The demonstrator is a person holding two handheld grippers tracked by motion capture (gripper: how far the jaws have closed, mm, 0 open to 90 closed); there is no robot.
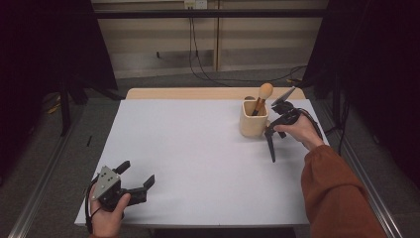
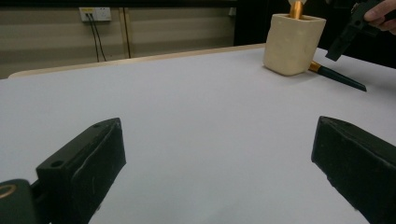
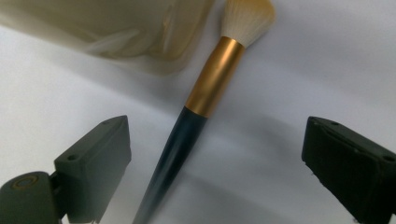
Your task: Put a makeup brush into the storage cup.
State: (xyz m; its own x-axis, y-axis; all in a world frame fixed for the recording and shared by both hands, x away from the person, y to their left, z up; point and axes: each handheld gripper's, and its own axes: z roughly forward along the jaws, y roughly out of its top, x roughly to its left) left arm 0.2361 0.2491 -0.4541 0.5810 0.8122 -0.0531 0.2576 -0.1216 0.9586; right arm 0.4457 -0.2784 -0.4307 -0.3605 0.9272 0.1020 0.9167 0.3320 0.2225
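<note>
Right gripper [image 3: 212, 172] poised above loose brush [image 3: 205, 100], jaws spread wide either side of dark handle, lined up for pickup. Brush flat on bench [image 1: 198, 148], far right, bristles just beside cream holder [image 1: 253, 119]. Holder already carries another brush [image 1: 262, 96]. Left gripper [image 1: 136, 178] gaping, empty, parked near left, clear of work.

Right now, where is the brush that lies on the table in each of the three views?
High view: lying brush right of centre, beside the cup, under the right gripper.
Left gripper view: upper right, behind the cup.
Right gripper view: centre, between open jaws.
Shared landmark: the cup.
</note>
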